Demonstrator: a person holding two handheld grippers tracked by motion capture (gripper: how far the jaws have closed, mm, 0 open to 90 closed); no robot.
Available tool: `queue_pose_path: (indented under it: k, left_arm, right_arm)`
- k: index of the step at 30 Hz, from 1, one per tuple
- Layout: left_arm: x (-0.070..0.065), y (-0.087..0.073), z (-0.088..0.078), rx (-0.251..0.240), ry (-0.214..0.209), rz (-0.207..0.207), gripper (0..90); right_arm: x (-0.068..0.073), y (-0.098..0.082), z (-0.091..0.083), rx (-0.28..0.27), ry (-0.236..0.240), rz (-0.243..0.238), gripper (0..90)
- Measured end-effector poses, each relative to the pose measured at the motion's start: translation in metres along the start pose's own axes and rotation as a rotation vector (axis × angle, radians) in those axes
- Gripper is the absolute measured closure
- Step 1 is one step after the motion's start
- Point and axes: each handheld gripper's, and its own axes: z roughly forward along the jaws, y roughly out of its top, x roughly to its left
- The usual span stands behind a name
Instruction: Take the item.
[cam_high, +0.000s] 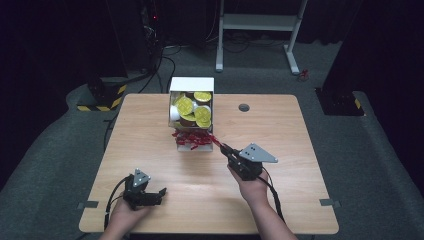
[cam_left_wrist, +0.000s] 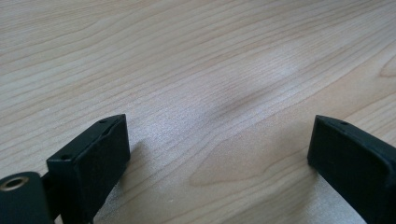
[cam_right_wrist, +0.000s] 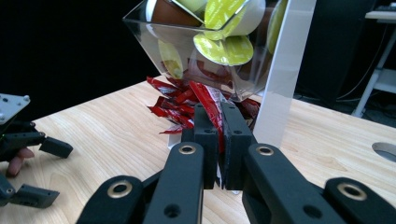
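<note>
Near the front left corner of the wooden table (cam_high: 150, 130), the left gripper (cam_high: 159, 194), held low in the person's left hand (cam_high: 122, 214), forearm coming in from the bottom edge. Tool lying almost flat over the wood, pointing to the right, jaws spread wide apart with nothing between them. In the left gripper view, only bare wood grain between the two black jaws, both close above the surface.

At the middle of the far edge, a white box (cam_high: 192, 82) with a clear sloped bin (cam_right_wrist: 187, 51) full of round capsules (cam_high: 185, 105) with yellow-green lids, some brown sides visible. Just below the bin, at its front opening, a pile of red sachets (cam_high: 192, 139) lying on the table.

To the right of the centre, the right gripper (cam_high: 223, 147), held in the right hand (cam_high: 255, 189), forearm rising from the bottom edge and leaning to the upper left. Tool stretched diagonally toward the pile, grey three-cornered plate on top. Jaws clenched on one red sachet (cam_right_wrist: 208, 105): in the right gripper view, the sachet pinched upright between the two pads, its upper end sticking out above them toward the pile. Behind the right gripper, a round grey hole cover (cam_high: 244, 107) in the table top.
</note>
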Motion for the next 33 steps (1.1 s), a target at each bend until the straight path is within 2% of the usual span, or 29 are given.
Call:
queue_pose_path:
  k: [5,13,24,33]
  left_arm:
    - [0.001,-0.002,-0.003,-0.004,-0.007,-0.001,7.8]
    - [0.001,-0.003,-0.004,-0.004,-0.011,-0.004,8.5]
    - [0.001,-0.003,-0.004,-0.004,-0.014,-0.001,8.8]
    - [0.001,-0.004,-0.004,-0.011,-0.013,0.006,10.3]
  right_arm:
    - [0.0,-0.002,-0.004,0.0,0.001,-0.013,87.9]
    - [-0.003,-0.002,-0.015,-0.005,-0.007,-0.001,87.9]
    - [-0.016,0.0,-0.029,-0.032,-0.025,0.026,87.9]
    - [-0.021,0.003,-0.035,-0.049,-0.038,0.029,87.8]
